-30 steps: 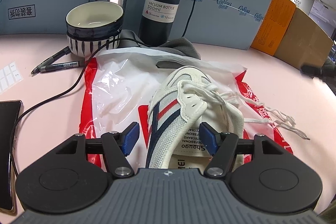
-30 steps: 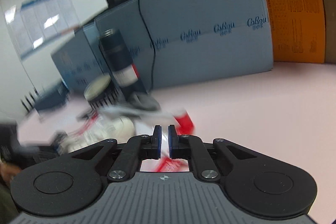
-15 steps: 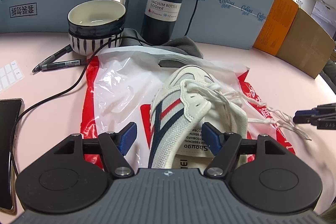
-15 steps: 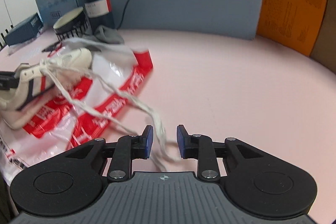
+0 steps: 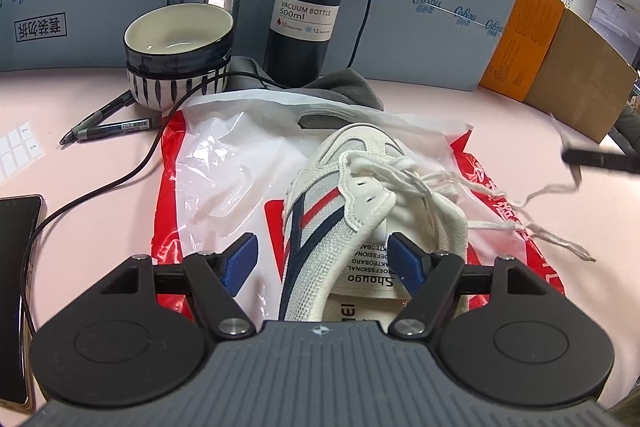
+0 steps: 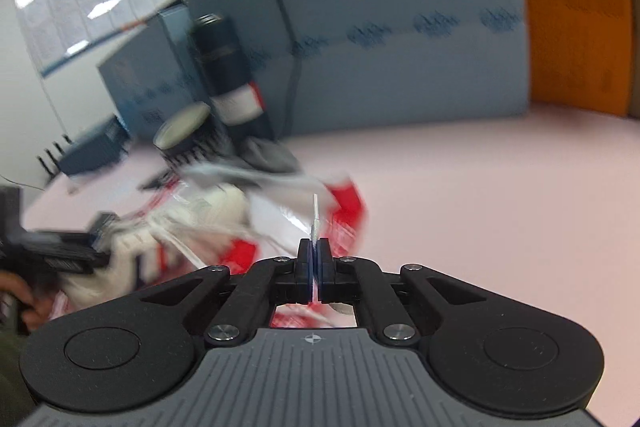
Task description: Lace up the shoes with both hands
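Lying on the red and white bag [image 5: 224, 187] in the middle of the left wrist frame, the shoe [image 5: 360, 219] has its long axis running from the lower centre up toward the centre, toe pointing away from the camera and heel between the jaws of the left gripper [image 5: 326, 259]. These jaws are opening and stand on both sides of the heel; the pads do not seem to press it. The right gripper [image 6: 315, 255] has its jaws closed on the lace [image 6: 315, 215], whose stiff tip stands straight up out of the pads. In the left wrist frame this lace runs from the eyelets out to the right edge, where the right gripper shows as a dark blur. So the right hand is nearer to the free lace end, and the eyelets lie to its left.
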Demonstrator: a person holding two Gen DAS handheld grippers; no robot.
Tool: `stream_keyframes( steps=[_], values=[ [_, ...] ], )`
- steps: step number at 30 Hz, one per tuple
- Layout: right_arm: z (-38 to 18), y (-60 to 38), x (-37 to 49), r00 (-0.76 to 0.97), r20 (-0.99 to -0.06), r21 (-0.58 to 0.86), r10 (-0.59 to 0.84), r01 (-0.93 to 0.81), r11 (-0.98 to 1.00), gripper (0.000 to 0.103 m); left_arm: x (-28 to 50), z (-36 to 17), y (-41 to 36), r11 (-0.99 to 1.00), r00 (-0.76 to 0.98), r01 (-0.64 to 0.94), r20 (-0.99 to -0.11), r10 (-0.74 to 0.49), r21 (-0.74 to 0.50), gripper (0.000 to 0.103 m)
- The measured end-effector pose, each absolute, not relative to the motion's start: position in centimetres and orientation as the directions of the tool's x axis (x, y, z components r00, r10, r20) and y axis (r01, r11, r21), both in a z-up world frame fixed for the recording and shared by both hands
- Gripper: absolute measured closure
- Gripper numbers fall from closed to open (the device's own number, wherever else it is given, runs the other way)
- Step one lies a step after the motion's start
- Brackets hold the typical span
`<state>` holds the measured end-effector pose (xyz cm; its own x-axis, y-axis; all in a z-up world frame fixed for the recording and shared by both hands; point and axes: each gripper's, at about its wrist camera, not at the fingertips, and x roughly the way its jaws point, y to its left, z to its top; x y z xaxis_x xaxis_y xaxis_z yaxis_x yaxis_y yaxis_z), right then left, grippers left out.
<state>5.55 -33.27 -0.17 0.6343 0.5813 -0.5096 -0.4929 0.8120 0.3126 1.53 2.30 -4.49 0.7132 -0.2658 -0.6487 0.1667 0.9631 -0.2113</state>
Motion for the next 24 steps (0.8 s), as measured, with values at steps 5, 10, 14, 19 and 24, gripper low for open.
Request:
stream_keyframes(
  steps=[5, 10, 14, 19, 24],
  values=[
    [1.1, -28.5, 6.8, 0.572, -0.458, 0.361, 0.681, -0.581, 0.730, 0.100, 1.5, -4.4, 2.3, 0.963, 0.718, 0.171, -0.643, -0.267, -0.209, 0.034],
    [-0.6, -22.4, 9.6, 0.507, -0.493, 0.360, 0.707, -0.621, 0.697, 0.100, 1.5, -4.3, 2.0, 0.962, 0.723, 0.186, -0.635, -0.272, -0.200, 0.034],
    [-1.8, -18.2, 10.9, 0.481, -0.550, 0.290, 0.683, -0.657, 0.696, 0.099, 1.5, -4.3, 2.1, 0.961, 0.725, 0.192, -0.632, -0.274, -0.197, 0.034],
    [-2.7, -16.4, 10.7, 0.483, -0.563, 0.244, 0.671, -0.678, 0.693, 0.072, 1.5, -4.4, 2.4, 0.962, 0.726, 0.188, -0.632, -0.272, -0.199, 0.034],
    [-3.0, -16.5, 10.8, 0.495, -0.546, 0.250, 0.675, -0.673, 0.696, 0.071, 1.9, -4.5, 2.4, 0.961, 0.723, 0.193, -0.633, -0.277, -0.201, 0.034]
  ],
)
